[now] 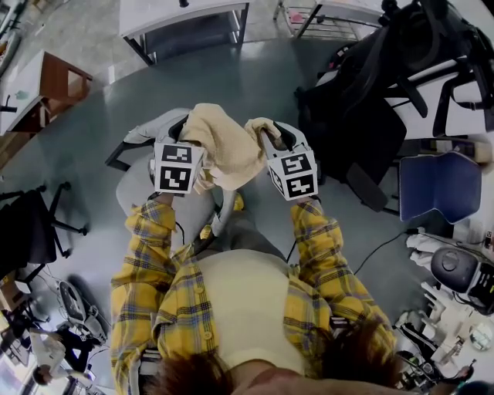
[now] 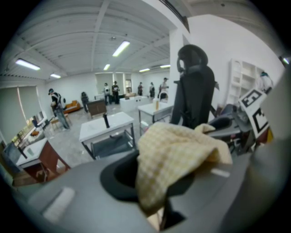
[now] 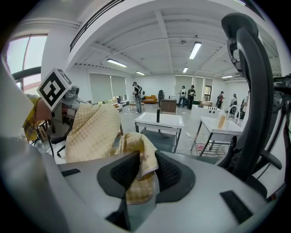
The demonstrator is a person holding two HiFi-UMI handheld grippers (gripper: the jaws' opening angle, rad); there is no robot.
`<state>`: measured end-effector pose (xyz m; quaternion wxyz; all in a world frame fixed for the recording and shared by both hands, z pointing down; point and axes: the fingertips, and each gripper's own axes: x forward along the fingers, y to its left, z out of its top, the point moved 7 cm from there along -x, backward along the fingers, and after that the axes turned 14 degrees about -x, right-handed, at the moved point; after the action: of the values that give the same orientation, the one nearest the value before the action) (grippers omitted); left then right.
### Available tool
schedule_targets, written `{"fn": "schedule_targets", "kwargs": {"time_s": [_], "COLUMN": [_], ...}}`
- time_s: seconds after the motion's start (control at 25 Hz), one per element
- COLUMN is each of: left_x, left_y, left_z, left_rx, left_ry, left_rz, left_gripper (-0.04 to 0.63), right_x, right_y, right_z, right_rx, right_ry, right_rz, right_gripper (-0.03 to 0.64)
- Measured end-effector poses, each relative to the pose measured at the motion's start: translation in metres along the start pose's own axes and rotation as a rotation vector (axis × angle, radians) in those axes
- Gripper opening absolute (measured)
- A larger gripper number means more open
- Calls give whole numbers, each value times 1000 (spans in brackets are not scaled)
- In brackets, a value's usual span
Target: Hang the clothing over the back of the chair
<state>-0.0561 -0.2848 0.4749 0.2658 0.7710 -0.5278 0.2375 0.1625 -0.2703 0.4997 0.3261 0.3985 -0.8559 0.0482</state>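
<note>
A pale yellow waffle-weave clothing [image 1: 226, 148] hangs bunched between my two grippers, above a light grey chair [image 1: 136, 187] seen from above. My left gripper [image 1: 202, 160] is shut on the garment's left part. In the left gripper view the clothing [image 2: 175, 159] drapes over the jaws and hides the right pad. My right gripper [image 1: 266, 143] holds its jaws apart, and a fold of the clothing [image 3: 138, 157] lies loosely between the ribbed pads [image 3: 125, 170]. The rest of the garment [image 3: 93, 132] hangs to the left in the right gripper view.
A black office chair [image 1: 359, 108] stands close on the right, with a blue chair [image 1: 436, 185] beyond it. A white table [image 1: 185, 21] is ahead and a wooden desk [image 1: 48, 86] at the left. Cables [image 1: 386, 247] lie on the floor. People stand far across the room.
</note>
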Motion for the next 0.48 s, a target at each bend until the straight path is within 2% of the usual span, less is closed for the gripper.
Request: {"fn": "schedule_targets", "kwargs": {"time_s": [0.08, 0.12, 0.16, 0.32, 0.48], "left_x": [0, 0, 0, -1, -2], "left_y": [0, 0, 0, 1, -1], "left_z": [0, 0, -1, -2, -4], "left_rx": [0, 0, 0, 1, 6], "left_ry": [0, 0, -1, 2, 7], "left_rz": [0, 0, 0, -2, -5], "left_gripper": [75, 75, 75, 78, 83], "right_x": [-2, -3, -4, -12, -22], "right_y": [-1, -2, -3, -8, -2], "right_z": [0, 0, 1, 6, 18], "right_rx": [2, 3, 4, 5, -7], "right_ry": [-5, -7, -9, -27, -94], "right_rz": [-1, 0, 0, -19, -10], "right_gripper": [90, 147, 176, 176, 176]}}
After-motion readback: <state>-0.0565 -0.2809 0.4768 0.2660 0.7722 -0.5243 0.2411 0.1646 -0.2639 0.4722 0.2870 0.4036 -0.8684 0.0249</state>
